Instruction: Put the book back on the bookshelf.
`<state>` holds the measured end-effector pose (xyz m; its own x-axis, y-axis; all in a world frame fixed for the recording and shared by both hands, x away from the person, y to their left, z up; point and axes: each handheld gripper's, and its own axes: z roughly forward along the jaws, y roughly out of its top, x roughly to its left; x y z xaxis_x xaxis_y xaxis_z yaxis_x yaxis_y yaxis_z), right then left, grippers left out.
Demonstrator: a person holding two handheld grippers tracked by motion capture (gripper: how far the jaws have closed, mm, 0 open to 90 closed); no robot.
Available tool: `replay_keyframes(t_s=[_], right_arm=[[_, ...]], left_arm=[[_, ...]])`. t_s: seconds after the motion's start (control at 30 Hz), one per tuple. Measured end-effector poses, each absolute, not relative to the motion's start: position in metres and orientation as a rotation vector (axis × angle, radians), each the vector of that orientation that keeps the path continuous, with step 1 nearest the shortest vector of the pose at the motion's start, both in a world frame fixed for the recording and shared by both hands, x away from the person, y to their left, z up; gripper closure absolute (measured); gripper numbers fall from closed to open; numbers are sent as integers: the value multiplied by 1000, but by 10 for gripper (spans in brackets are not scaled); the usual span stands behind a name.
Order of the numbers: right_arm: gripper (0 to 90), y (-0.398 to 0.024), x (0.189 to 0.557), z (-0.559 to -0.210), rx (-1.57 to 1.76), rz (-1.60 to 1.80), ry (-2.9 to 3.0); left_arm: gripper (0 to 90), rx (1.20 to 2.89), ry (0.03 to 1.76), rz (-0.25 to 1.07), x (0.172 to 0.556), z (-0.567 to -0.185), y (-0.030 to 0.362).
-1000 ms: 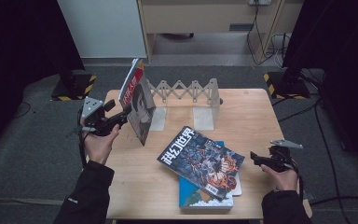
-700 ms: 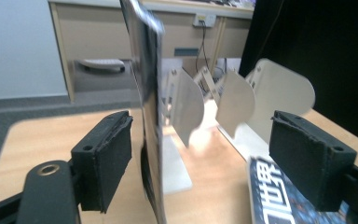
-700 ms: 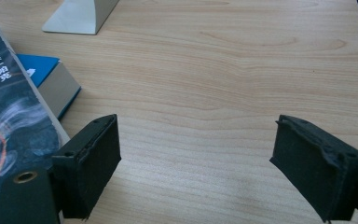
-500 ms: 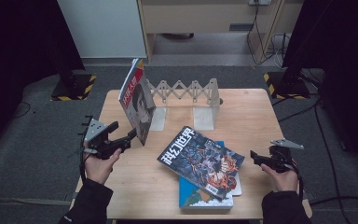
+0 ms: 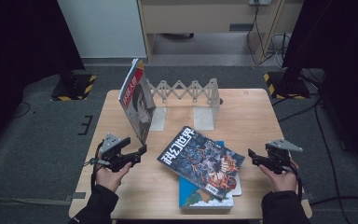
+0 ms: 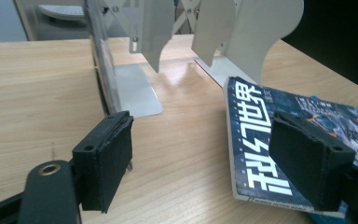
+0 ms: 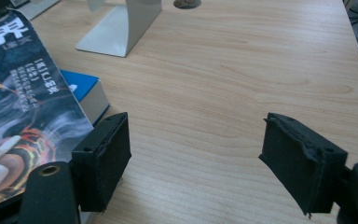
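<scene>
Magazine (image 5: 201,161), dark-covered, lies atop a blue book (image 5: 200,198) at the table's (image 5: 247,112) six o'clock. We see the left gripper (image 5: 140,151) at its nine o'clock, the right gripper (image 5: 253,157) at three; both gape, empty, the right having just been closing.

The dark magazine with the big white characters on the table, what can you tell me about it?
The magazine is thin and glossy, its dark cover carrying fiery orange artwork and large white characters along one edge. It lies flat and face up, turned at a slant, topmost on a small stack over a blue book near the table's front edge. No fingers touch it. In the left gripper view its lower corner looks slightly worn, just beyond the open jaws.
</scene>
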<state>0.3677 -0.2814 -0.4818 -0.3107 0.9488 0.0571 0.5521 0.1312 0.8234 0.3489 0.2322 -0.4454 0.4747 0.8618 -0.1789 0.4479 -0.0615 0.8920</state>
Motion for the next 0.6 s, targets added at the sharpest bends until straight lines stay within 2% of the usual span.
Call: replay_keyframes(t_s=[0.3,0.6], right_arm=[[255,-271,366,-479,1427,1097,1951],[260,-257,365,-482,1391,1110,2037]], left_arm=[[194,1742,1113,354,350,-470,214],[193,1814,1082,320,351,-489,191]])
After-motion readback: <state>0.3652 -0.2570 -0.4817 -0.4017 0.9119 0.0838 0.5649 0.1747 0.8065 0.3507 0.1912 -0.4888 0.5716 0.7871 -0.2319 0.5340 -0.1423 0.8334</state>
